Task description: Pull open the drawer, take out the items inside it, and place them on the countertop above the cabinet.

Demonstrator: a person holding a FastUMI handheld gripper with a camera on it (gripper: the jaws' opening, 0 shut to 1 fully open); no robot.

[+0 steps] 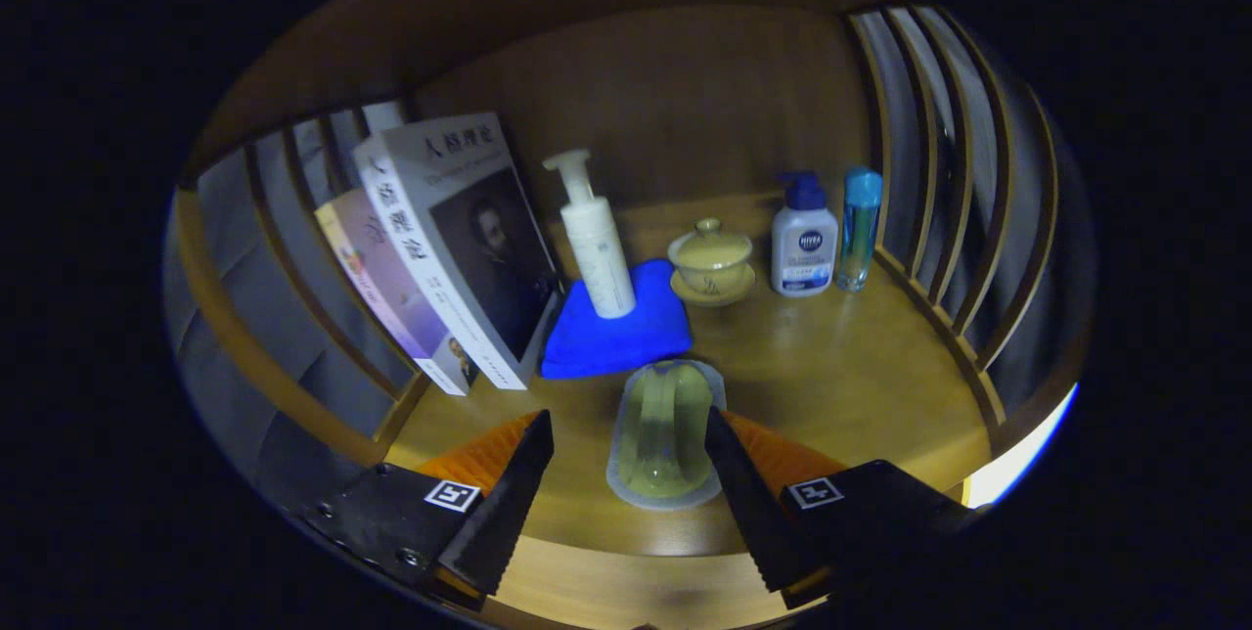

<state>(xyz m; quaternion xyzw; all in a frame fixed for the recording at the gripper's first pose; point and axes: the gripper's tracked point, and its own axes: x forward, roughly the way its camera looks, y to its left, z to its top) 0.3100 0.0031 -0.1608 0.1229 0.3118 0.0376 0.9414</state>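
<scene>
Wooden countertop (831,376) with slatted rails on both sides is what I see ahead, and the task's item, a small packet (665,434) of yellowish stuff sealed in clear plastic, lies flat on it between my fingers. My gripper (626,473) is released: its jaws stand wide, the right finger close against the packet's edge, the left one apart from it, neither pressing. I judge the packet light, soft and a bit slippery, with a thin flat rim that would buckle; across the raised middle is where I would take hold if it needs shifting. Just beyond it lies a blue cloth (611,332) with a white pump bottle (597,239) standing on it. Left of that, two books (440,258) lean against the rail. Further right stand a lidded teacup (711,263), a white bottle (803,244) and a blue bottle (860,229).
</scene>
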